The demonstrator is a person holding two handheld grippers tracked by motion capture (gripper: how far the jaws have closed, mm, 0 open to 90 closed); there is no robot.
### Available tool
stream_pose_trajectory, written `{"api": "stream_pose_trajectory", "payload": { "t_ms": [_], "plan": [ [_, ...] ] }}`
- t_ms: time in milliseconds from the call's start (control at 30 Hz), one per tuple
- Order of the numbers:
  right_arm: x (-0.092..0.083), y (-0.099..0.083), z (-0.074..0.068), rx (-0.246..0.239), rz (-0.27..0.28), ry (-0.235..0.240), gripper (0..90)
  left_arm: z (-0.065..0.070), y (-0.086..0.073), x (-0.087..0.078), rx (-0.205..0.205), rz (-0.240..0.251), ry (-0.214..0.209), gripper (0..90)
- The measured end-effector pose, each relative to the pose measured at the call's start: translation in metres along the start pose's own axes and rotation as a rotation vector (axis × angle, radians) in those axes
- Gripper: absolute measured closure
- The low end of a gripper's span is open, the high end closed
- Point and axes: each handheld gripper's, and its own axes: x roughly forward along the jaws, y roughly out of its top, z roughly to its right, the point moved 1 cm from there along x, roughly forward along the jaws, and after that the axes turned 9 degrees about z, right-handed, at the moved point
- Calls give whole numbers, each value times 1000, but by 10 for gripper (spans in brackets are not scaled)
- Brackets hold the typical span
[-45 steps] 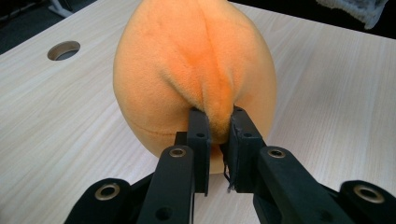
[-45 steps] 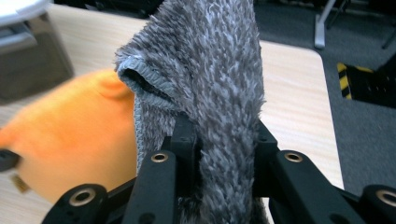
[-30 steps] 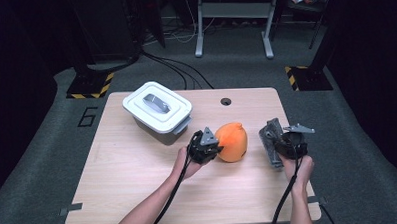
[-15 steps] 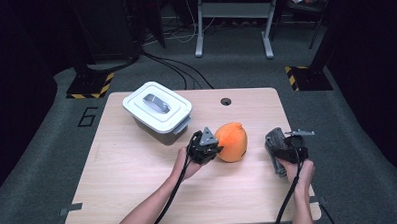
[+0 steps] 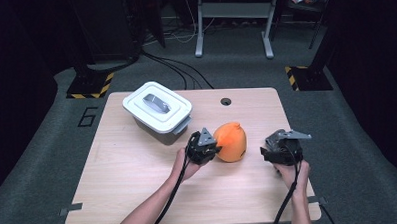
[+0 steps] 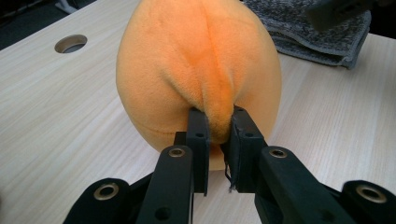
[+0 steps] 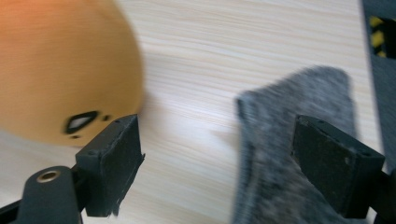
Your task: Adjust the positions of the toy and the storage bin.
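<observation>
- The orange plush sits on the tabletop a little right of centre, upright, its pointed top tipped toward the far side.
- The left hand-held gripper has a fold of the plush's fabric pinched between its jaws; in the left gripper view the pads press hard on a raised ridge of orange fleece. So the grip on the toy looks made, and the toy has not left the tabletop.
- The right hand-held gripper stands with its jaws spread; they have just been opening, and nothing is pressed between the pads. One jaw sits just beside the plush, the other over a grey cloth.
- That cloth lies flat to the right of the plush, under and beside the right hand-held gripper, apart from the toy. My guess is the right hand has let it go, or is setting up to take it.
- What is left, as I judge it: lifting or moving the plush, and whatever is meant for the cloth. Neither has reached a container.
- Farther left and toward the far edge stands a white box with its lid on and a grey handle on top; if anything goes in there, the lid is in the way.
- A cable hole marks the far edge of the tabletop, well clear of the work.
</observation>
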Motion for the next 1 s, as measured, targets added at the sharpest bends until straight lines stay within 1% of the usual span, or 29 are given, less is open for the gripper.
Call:
{"api": "stream_pose_trajectory", "payload": {
  "t_ms": [67,133,200,233,300,333,367,400,433,467,500,533,600,633,667,700,733,767,800,833,867,933,1000],
  "plan": [
    [2,2,-10,-21,11,52,145,0,-1,0,-6,5,5,799],
    [7,3,-22,-47,18,94,141,-1,-1,0,-10,3,7,799],
    [13,4,-32,-77,16,146,129,-3,-2,-1,-13,2,6,797],
    [17,4,-37,-95,20,169,117,-3,-3,-1,-15,4,14,797],
    [24,4,-46,-116,11,206,93,-5,-3,-1,-17,1,10,797],
    [28,4,-51,-122,6,220,80,-5,-4,-1,-20,4,14,797],
    [32,5,-54,-143,7,240,73,-6,-4,-2,-24,1,9,797],
    [36,5,-57,-156,6,247,65,-6,-5,-1,-30,4,10,797],
    [41,4,-60,-159,-6,245,59,-7,-5,-2,-26,-1,11,797],
    [45,4,-62,-161,-8,254,66,-7,-5,-2,-26,-4,9,797],
    [48,3,-63,-168,-6,252,90,-8,-6,-2,-22,-8,13,797],
    [51,3,-64,-159,-12,256,124,-9,-7,-2,-23,-8,18,796],
    [55,1,-66,-155,5,282,207,-12,-9,-2,-42,-11,20,794],
    [56,1,-67,-158,10,283,235,-13,-10,-2,-42,-12,24,793],
    [56,1,-68,-165,14,285,287,-15,-11,-3,-39,-16,26,790],
    [56,0,-70,-181,28,283,334,-15,-12,-2,-47,-10,26,787],
    [57,0,-71,-189,28,285,368,-16,-13,-2,-55,-11,27,783],
    [58,-1,-72,-194,31,283,403,-17,-14,-2,-54,-10,29,779],
    [58,-2,-72,-194,39,288,442,-18,-14,-2,-59,-12,21,772],
    [59,-2,-72,-196,33,290,473,-18,-15,-2,-61,-12,21,763],
    [59,-2,-73,-198,35,288,494,-18,-15,-2,-59,-14,20,748],
    [60,-3,-73,-204,42,286,527,-18,-15,-2,-71,-20,15,697],
    [59,-3,-73,-202,39,284,539,-19,-15,-2,-70,-26,11,599]
  ]
}}
